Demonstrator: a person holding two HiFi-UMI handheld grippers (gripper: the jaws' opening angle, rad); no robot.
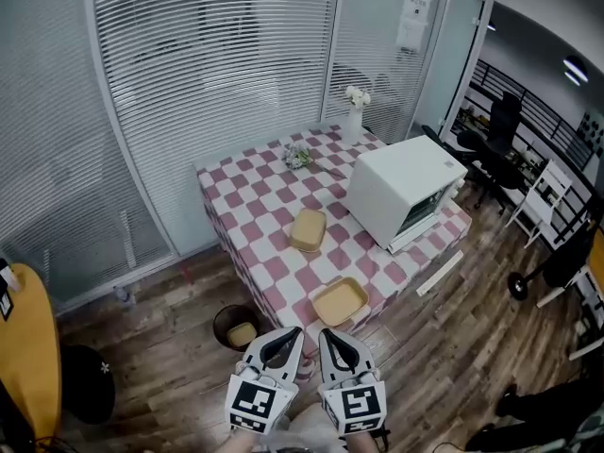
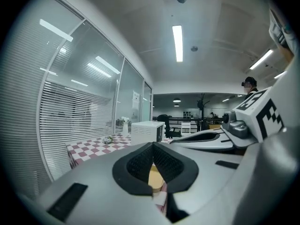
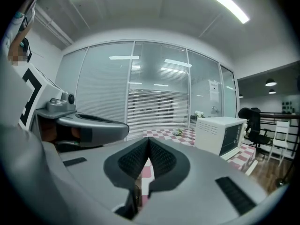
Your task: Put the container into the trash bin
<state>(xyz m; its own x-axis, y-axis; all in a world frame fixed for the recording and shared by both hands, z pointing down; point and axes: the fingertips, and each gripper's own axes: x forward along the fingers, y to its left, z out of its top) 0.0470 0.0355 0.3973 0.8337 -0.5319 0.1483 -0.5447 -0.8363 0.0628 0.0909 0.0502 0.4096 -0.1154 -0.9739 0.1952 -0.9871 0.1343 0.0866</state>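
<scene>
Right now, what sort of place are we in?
Probably an office floor with a mock dining corner: glass partitions with blinds, office chairs, and a checked-cloth table holding a white oven.

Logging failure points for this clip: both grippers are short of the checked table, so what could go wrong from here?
The shallow tan square container sits near the edge of the pink-checked table; a clumsy touch could knock it off. The left gripper and right gripper both have shut fingers, so one must open first. The small round black trash bin already holds a tan item; a drop may miss.
</scene>
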